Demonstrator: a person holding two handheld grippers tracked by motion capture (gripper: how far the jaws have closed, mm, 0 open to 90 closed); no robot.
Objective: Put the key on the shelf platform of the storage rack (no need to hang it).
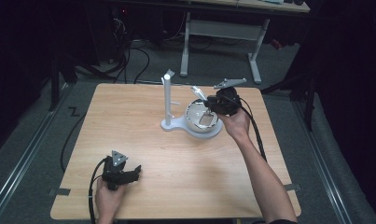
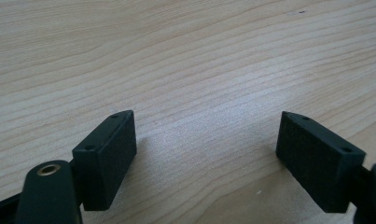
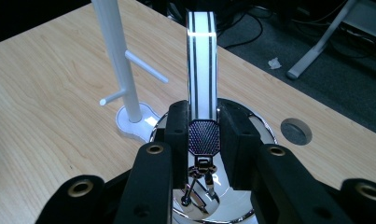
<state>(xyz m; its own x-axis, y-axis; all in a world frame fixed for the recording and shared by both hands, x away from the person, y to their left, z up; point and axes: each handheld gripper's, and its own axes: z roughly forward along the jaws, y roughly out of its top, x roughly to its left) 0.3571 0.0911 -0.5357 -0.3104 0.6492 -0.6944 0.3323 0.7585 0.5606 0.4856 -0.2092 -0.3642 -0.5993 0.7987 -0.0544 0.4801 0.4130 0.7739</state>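
Right tongs (image 3: 203,135): clenched on a striped strap (image 3: 202,70), above the shiny bowl (image 1: 202,119).
Left tongs (image 2: 206,154): released, near the counter (image 1: 143,140) edge, well apart from the bowl.
Writing: none readable.

held upright over shiny metal bowl (image 3: 251,140) at table's two o'clock: white strap (image 3: 202,70) with black stripes, mesh end clamped.

Readable text: none on the wooden table (image 1: 176,149).
Labels or brands: none legible on the striped strap (image 3: 202,70) above the table.
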